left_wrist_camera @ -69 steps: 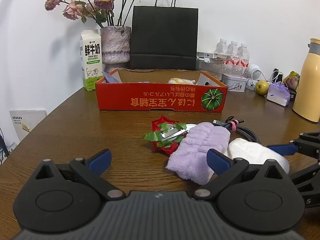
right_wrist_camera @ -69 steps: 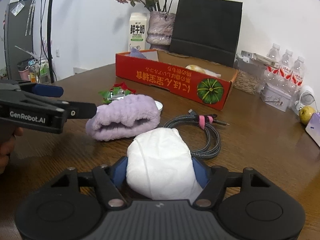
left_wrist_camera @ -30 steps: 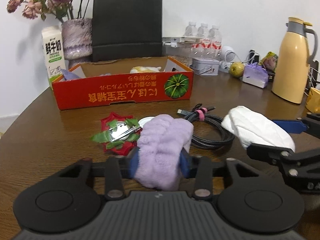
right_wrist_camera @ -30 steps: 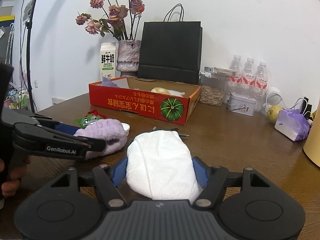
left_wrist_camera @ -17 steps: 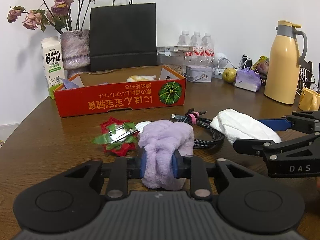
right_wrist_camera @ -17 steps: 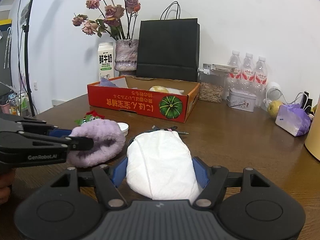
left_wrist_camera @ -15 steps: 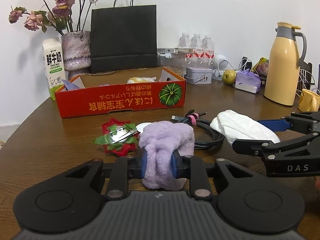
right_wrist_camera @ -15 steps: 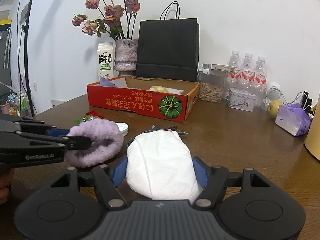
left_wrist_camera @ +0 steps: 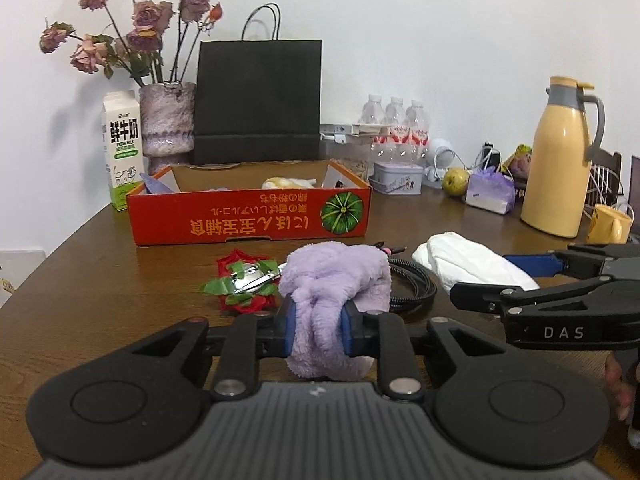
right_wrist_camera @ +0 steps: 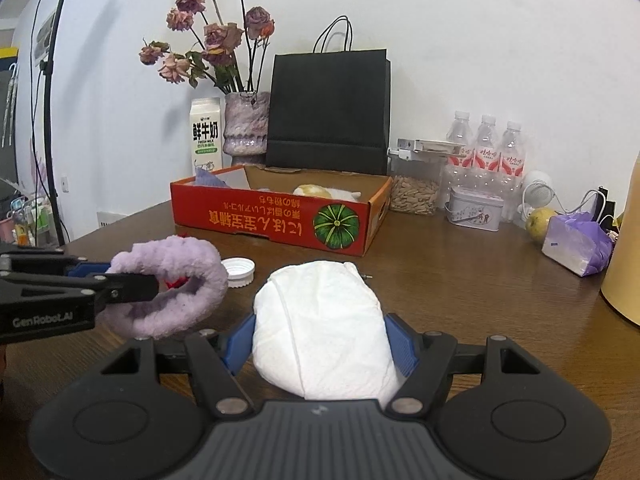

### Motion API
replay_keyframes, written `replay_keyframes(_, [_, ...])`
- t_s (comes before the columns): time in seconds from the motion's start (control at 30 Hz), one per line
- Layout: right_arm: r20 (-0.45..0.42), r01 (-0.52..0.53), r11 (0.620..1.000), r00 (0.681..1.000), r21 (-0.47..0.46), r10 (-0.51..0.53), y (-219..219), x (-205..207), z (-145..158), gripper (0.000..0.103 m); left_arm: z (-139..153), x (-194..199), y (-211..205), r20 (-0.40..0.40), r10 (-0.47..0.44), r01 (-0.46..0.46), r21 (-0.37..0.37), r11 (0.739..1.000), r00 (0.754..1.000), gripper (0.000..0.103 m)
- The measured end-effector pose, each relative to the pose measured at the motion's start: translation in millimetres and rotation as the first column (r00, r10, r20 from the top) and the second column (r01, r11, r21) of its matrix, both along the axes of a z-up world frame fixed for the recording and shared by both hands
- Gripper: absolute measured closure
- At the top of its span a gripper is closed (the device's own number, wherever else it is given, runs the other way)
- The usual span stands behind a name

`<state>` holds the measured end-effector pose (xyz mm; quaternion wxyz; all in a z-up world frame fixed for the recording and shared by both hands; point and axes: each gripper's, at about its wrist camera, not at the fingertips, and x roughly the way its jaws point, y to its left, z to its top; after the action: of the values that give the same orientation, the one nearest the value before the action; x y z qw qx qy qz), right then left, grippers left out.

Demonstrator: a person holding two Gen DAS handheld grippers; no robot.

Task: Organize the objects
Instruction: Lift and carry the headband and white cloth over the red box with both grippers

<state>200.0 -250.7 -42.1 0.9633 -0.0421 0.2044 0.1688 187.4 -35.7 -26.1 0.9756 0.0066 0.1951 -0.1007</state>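
Right now we have both claws loaded. Our left claw (left_wrist_camera: 318,330) is pinched narrow on the purple fluffy cloth (left_wrist_camera: 338,280), its blue pads sunk deep into the pile, and its jaws have just been closing on that cloth. Our right claw (right_wrist_camera: 322,346) stands about half open around the white folded bundle (right_wrist_camera: 322,320), pads pressed to both its sides. Both things sit low over the brown worktop (left_wrist_camera: 100,280), short of the red cardboard box (left_wrist_camera: 248,220) that we judge to be their destination.

The cloth is our chief worry. It is squeezed at one end only, and the rest sags free, so a quick swing could let it slip through the pads or trail across the red and green flower clip (left_wrist_camera: 244,284) just beside it and drag that along. The black braided cable (left_wrist_camera: 412,284) lies between the two loads and could snag a hanging fold. Our two claws are close together; if both head for the box at once they may knock each other. The near wall of the box also stands high enough to catch a drooping load if we carry it in too low.
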Motion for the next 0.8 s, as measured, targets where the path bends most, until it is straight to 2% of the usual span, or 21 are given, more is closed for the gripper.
replay_keyframes(0.27, [0.009, -0.018, 1.000, 1.000, 0.018, 0.018, 13, -6, 7, 0.035, 10, -9, 12, 0.024, 0.004, -0.003, -0.047, 0.999, 1.000, 0.081])
replay_keyframes(0.8, [0.048, -0.065, 0.998, 0.997, 0.008, 0.065, 52, -3, 30, 0.035, 31, -2, 40, 0.077, 0.061, -0.060, -0.011, 0.998, 0.995, 0.081])
